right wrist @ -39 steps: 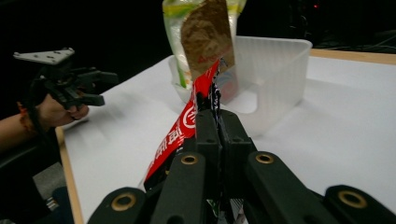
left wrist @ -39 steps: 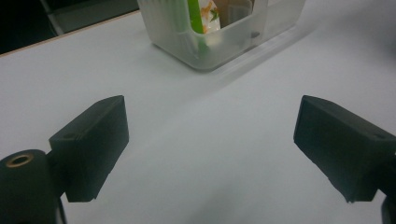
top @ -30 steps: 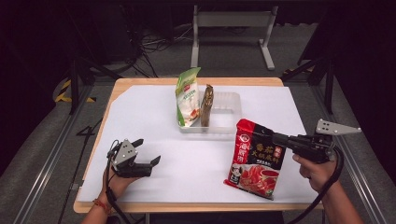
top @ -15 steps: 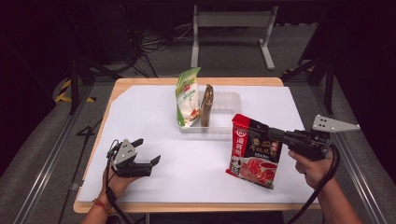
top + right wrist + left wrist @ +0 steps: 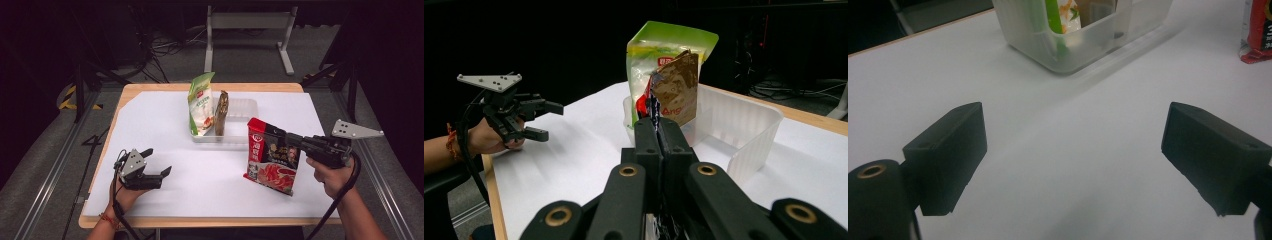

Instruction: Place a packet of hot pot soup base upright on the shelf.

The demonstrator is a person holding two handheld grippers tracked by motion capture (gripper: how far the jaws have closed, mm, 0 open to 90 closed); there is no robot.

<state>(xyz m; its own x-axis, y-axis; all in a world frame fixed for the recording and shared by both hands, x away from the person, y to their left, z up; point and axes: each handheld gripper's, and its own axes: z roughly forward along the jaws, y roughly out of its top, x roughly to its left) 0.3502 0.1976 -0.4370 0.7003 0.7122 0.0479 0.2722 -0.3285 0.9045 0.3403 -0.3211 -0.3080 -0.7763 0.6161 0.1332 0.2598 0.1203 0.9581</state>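
Right gripper (image 5: 280,136) clenching the top edge of a red pouch (image 5: 271,162), lifting it upright at the bench's (image 5: 150,107) near right, beside a clear bin (image 5: 240,107) (holding two packets), left gripper (image 5: 160,161) resting released, near left.

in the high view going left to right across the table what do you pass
Left tongs → green pouch → brown packet → red pouch → right tongs gripping its edge; the clear bin spans the middle.
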